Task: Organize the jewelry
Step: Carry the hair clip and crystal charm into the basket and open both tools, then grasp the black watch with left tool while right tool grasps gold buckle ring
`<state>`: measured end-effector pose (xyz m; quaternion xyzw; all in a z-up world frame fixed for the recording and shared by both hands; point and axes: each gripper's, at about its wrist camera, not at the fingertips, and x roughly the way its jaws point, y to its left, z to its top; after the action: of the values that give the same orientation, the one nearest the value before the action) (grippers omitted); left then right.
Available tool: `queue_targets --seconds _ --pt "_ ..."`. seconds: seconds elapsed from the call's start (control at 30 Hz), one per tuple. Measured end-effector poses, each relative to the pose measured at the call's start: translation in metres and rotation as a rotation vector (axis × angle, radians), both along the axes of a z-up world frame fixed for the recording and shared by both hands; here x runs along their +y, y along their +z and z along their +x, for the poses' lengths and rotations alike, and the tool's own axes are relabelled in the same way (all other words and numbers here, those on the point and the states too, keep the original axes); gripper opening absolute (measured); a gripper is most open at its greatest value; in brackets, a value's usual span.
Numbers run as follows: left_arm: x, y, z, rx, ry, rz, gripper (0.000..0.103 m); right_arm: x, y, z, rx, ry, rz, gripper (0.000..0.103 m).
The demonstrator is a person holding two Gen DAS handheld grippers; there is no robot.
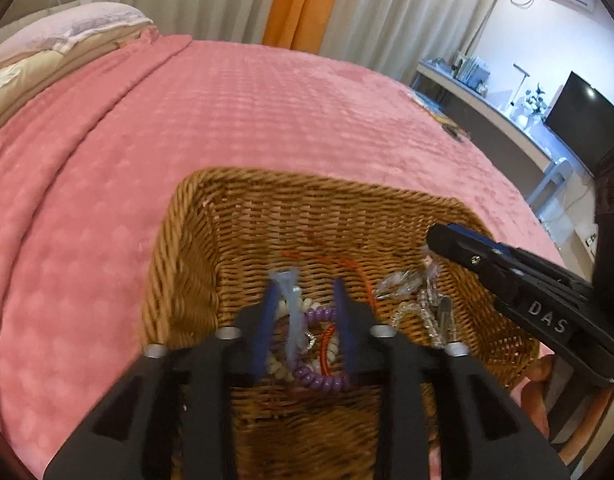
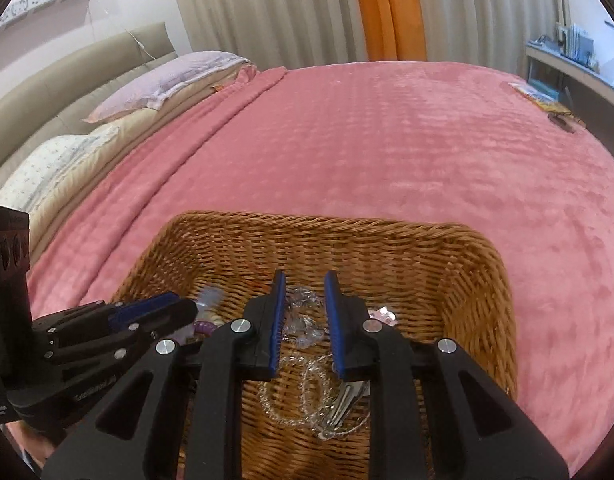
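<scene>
A wicker basket (image 1: 307, 184) (image 2: 307, 224) stands on a pink bedspread, and both grippers reach into it. My left gripper (image 1: 305, 284) (image 2: 187, 308) is open over purple (image 1: 319, 380) and white (image 1: 277, 370) coil hair ties and an orange cord (image 1: 363, 276). A pale blue translucent strip (image 1: 291, 308) stands between its pads, leaning on the left one. My right gripper (image 2: 305, 276) (image 1: 433, 240) is on the basket's right side, shut on a clear beaded chain (image 2: 303, 300) (image 1: 429, 264) that hangs from its tip. More clear chains and a metal clip (image 2: 347, 396) lie below it.
The pink bedspread (image 2: 387, 140) spreads wide beyond the basket. Pillows (image 2: 167, 80) and a headboard are at far left, with curtains behind. A flat booklet (image 2: 539, 96) and a small dark thing (image 2: 563, 122) lie at the bed's far right corner. A desk and TV (image 1: 587, 120) stand right.
</scene>
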<state>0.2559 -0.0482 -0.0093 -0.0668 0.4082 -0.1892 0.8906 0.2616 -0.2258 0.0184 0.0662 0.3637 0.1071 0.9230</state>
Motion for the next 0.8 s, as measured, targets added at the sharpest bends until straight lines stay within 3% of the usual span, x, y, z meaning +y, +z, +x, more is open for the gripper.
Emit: queue_targets --seconds 0.27,0.33,0.47,0.63,0.8 --pt "0.023 0.051 -0.048 -0.119 0.005 -0.057 0.043 -0.004 0.034 -0.044 -0.053 -0.003 0.021 0.035" --pt "0.034 0.062 -0.064 -0.147 0.014 -0.067 0.043 -0.003 0.048 -0.069 -0.091 -0.003 0.019 0.047" --pt "0.058 0.078 -0.101 -0.186 0.043 -0.081 0.043 -0.001 0.063 -0.114 -0.136 -0.001 0.023 0.048" --pt "0.085 0.07 -0.145 -0.18 0.132 -0.051 0.043 0.007 0.053 -0.165 -0.144 -0.02 -0.013 0.048" --pt "0.097 0.035 -0.154 -0.104 0.172 -0.046 0.043 0.008 0.01 -0.194 -0.061 -0.037 -0.007 0.048"
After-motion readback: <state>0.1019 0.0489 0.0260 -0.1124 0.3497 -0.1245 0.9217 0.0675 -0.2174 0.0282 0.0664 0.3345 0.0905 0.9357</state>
